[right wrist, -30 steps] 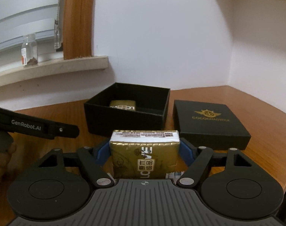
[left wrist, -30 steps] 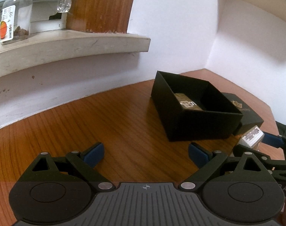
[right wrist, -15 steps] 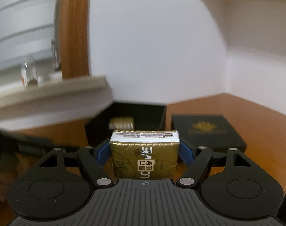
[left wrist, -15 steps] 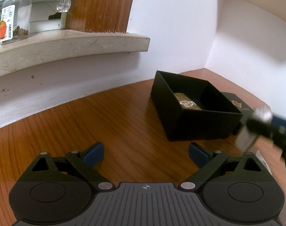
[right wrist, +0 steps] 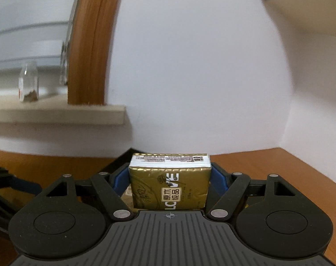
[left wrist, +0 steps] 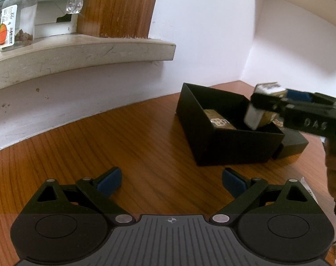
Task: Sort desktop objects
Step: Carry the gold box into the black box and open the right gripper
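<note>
Right wrist view: right gripper [right wrist: 170, 180] clamped on gold tissue pack [right wrist: 169, 182], above black box [left wrist: 225, 130] (another pack inside). Left gripper [left wrist: 171, 180] spread, empty.

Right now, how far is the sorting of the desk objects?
Done: one gold packet lies inside the open black box. In hand: the right gripper is shut on a second gold packet, held over the box. Left: releasing it inside; the lid lies beside the box. The left gripper is open, empty.
</note>
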Motion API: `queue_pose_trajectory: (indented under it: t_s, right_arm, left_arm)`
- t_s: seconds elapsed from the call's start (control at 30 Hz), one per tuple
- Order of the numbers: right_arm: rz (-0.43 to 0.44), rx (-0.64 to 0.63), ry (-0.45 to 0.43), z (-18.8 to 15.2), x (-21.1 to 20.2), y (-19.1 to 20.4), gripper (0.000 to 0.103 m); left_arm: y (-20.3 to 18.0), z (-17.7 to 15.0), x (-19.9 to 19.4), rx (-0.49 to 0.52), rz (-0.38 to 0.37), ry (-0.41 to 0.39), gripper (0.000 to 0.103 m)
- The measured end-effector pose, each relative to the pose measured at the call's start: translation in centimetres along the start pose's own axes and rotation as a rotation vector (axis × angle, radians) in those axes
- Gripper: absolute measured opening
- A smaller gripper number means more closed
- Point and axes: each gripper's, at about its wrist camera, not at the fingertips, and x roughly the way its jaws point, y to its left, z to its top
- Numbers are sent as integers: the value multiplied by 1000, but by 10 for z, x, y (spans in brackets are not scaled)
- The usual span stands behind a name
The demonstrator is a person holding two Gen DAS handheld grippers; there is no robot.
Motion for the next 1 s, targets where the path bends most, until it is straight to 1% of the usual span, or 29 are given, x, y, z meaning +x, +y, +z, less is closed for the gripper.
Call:
queue_pose_trajectory:
  t_s: [0.07,0.23,0.33,0.4,0.67,0.8,0.83,0.9,0.93,0.97,1.0]
  right_arm:
    - [-2,-18,-3,-2,1,3,74]
    - [33,-19,11,-3,1,6,77]
    - [43,-13,5,-4,0,8,82]
    - [40,-1,2,-4,-1,6,82]
    - [-20,46,-15,-4,-7,-5,82]
    - [-36,73,-16,-9,-20,-14,82]
    - [-37,88,-15,-11,-25,-16,80]
    - [-32,121,-1,-18,-35,-19,54]
    - [-24,137,14,-22,-41,-21,38]
    - [-23,150,23,-26,-46,-23,37]
    - [-23,160,30,-30,-52,-23,37]
  left_arm:
    - [0,0,0,0,0,0,99]
    - [0,0,1,1,1,1,99]
    - [0,0,1,1,-1,1,100]
    - [0,0,1,2,-7,2,101]
    - [-1,0,2,3,-5,3,101]
    - [-1,0,2,3,-5,3,101]
    - [-1,0,2,3,-5,3,101]
    - [-2,-1,2,6,-11,3,100]
    - [-2,-1,1,9,-16,4,100]
    - [-2,-1,1,10,-21,3,98]
    - [-2,-1,1,9,-27,1,94]
